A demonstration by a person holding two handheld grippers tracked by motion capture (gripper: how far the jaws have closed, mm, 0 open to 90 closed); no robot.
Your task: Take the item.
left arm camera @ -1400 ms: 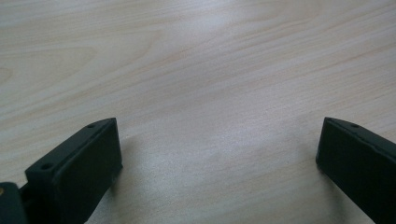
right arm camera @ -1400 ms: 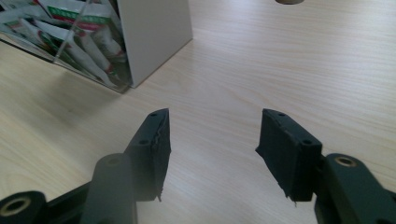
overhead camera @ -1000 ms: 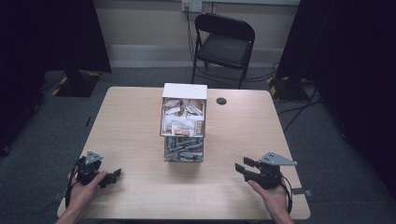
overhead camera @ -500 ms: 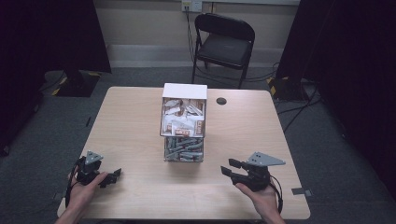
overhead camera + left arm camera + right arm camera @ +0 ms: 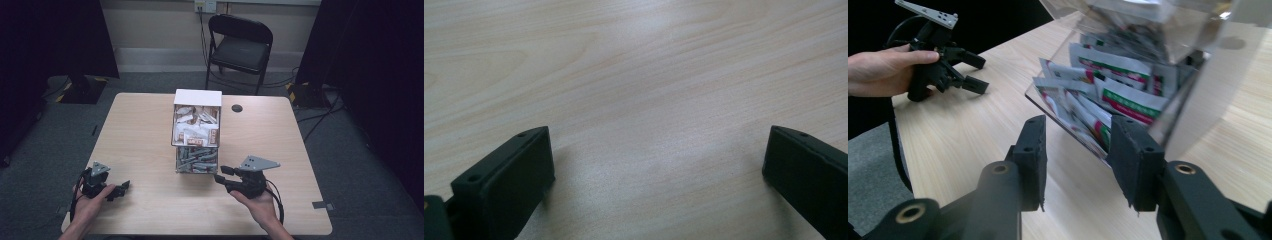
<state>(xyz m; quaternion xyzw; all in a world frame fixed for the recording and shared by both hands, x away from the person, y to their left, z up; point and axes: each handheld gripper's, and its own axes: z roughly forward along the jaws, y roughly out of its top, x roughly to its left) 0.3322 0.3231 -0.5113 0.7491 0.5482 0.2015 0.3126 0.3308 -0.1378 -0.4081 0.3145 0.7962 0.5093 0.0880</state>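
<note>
While the clear dispenser (image 5: 197, 131) of sachets (image 5: 1108, 100) stood mid-bench, the right hand-held gripper (image 5: 223, 174), jaws parted and empty, sat at its 5 o'clock: approach step, judged. Left hand-held gripper (image 5: 119, 189) rested released at 8 o'clock. Next move called for reaching the lower opening and pinching one sachet.

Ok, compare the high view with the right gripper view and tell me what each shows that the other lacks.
High view alone: the black folding chair behind the table, and the round black disc on the tabletop. Right gripper view alone: green-and-white printing on the sachets in the lower tray. Both: the light wooden table, the clear plastic sachet dispenser, the left gripper, open, and the right gripper, open.
</note>
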